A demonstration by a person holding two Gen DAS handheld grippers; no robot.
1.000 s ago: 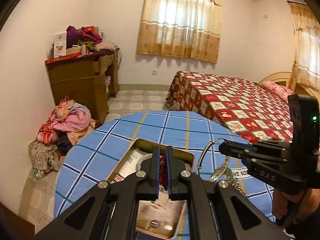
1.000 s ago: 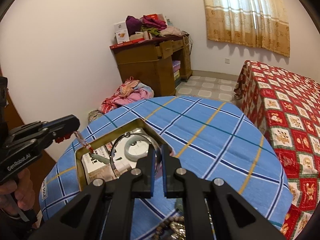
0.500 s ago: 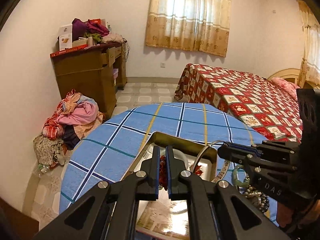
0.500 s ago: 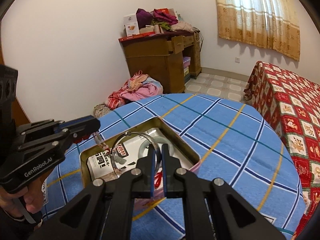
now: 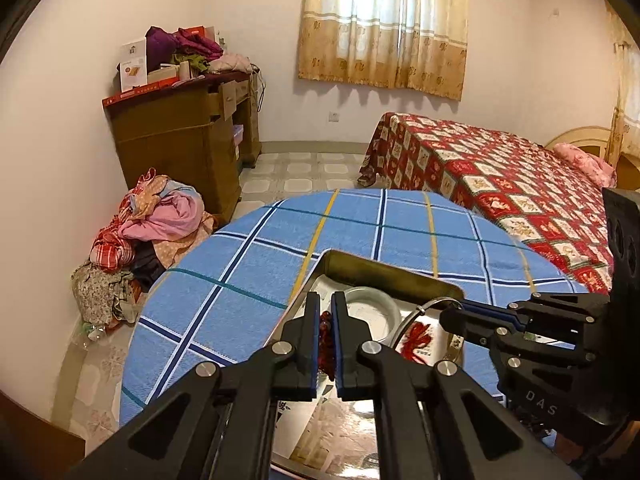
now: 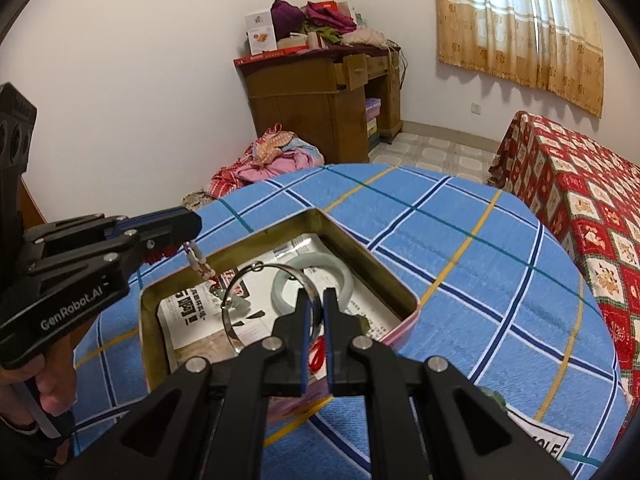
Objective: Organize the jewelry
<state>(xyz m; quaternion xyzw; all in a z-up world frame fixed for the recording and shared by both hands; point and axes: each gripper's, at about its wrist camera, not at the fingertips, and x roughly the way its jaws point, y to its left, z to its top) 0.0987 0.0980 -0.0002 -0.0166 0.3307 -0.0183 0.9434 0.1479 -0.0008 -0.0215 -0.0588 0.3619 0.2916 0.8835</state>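
An open metal tin [image 6: 362, 254] lined with printed paper sits on the blue checked table [image 6: 460, 248]. A pale jade bangle [image 6: 316, 265] lies inside it. My left gripper [image 5: 326, 306] is shut on a red beaded string [image 5: 325, 336], whose end [image 6: 199, 261] hangs over the tin's left rim. My right gripper [image 6: 314, 300] is shut on a thin silver bangle [image 6: 240, 286] and holds it over the tin; it also shows in the left wrist view [image 5: 416, 314].
A wooden desk [image 5: 180, 136] piled with things stands against the far wall, with a heap of clothes [image 5: 148, 220] on the floor beside it. A bed [image 5: 500, 176] with a red patterned cover is at the right. More beads [image 6: 494, 398] lie near the table's front edge.
Both grippers have moved forward over the tin with their jewelry. The silver bangle now hangs lower above the tin's inside.
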